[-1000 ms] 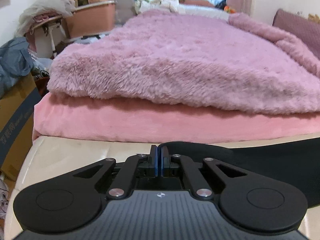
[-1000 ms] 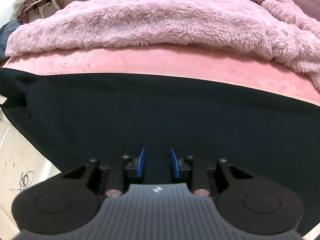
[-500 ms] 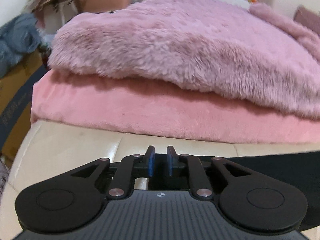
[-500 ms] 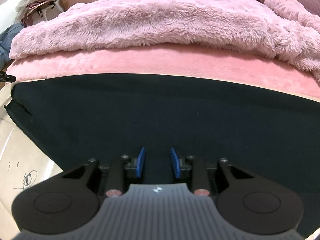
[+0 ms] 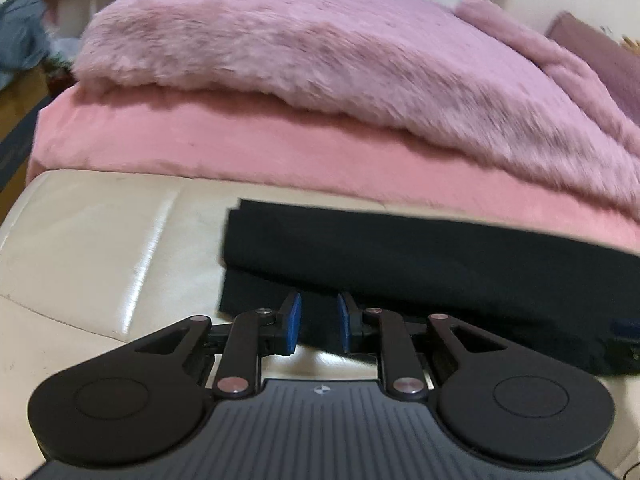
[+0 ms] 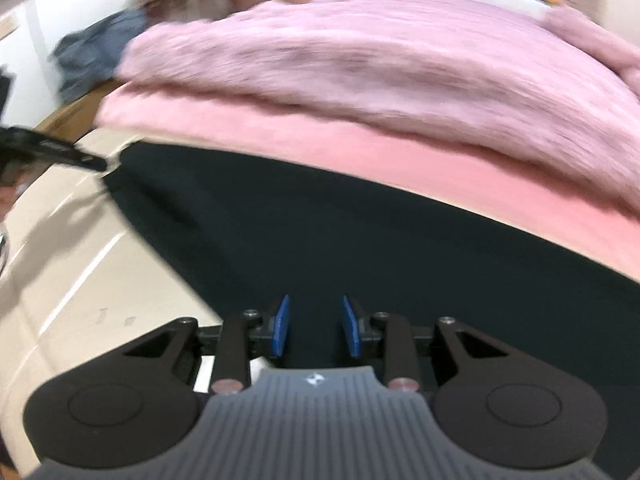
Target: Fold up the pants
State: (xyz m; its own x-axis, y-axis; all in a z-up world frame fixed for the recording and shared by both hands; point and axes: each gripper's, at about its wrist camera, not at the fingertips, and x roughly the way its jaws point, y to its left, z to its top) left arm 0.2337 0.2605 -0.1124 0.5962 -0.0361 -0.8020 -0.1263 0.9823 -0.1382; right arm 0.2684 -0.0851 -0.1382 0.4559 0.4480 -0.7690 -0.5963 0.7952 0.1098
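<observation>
Pants [image 5: 400, 264], black and already doubled over on themselves, lie on the cream leather surface [image 5: 100, 240] along the foot of the bed, their left end sitting just ahead of the left gripper [image 5: 318, 322]. Its blue pads [image 5: 294, 322] are opening, a modest gap between them; dark cloth shows behind that gap, but nothing is pinched. The right gripper [image 6: 314, 330] hovers over the broad middle of the same cloth with its pads parted to a similar modest width, gripping nothing; that view is smeared, so fine detail is lost. Beyond the pants run the pink bed sheet [image 5: 200, 148] and, above it, the fluffy mauve blanket [image 5: 320, 60].

The step in hand looks like taking a fresh hold for the next fold. To do it well, I would bring the left pads down over the near corner so both layers sit between them before closing. The right should take the matching edge, so the cloth lifts evenly and does not skew. Thin, limp fabric may slip or shed its lower layer.
</observation>
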